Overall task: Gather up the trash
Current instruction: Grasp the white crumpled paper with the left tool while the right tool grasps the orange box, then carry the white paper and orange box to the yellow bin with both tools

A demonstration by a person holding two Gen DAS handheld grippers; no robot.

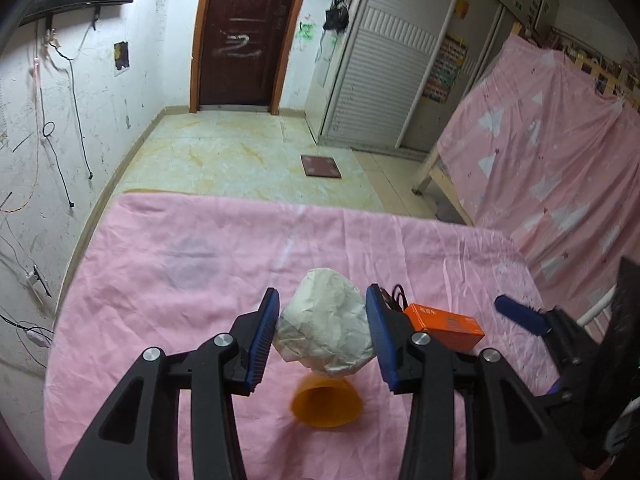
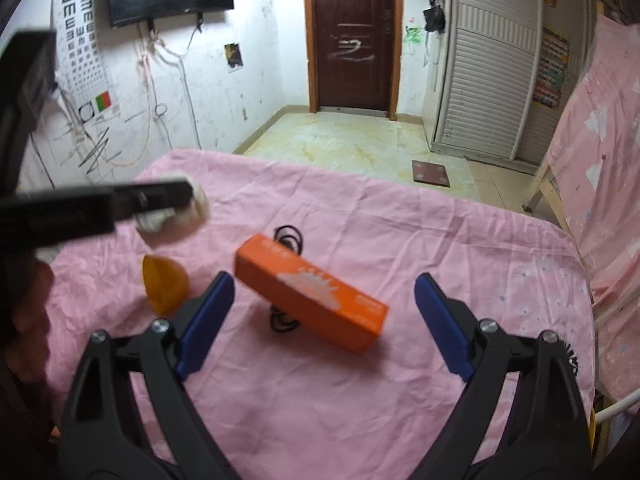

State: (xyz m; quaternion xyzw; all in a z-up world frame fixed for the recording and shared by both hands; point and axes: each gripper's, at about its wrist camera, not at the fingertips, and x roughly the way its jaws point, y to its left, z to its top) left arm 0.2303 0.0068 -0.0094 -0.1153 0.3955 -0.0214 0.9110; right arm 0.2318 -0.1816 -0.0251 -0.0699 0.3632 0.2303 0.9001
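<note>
Left gripper point(image 1: 322, 334) clamps crumpled paper point(image 1: 326, 326) (above orange cup point(image 1: 326, 406)); right gripper point(image 2: 324, 320) gapes over orange box point(image 2: 310, 298).

Dim indoor light, a ceiling tube glaring top left, fisheye-bent dark edges, slight motion blur.

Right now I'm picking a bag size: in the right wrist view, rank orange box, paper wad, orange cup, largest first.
1. orange box
2. and 3. paper wad and orange cup: alike; wad partly hidden.
</note>
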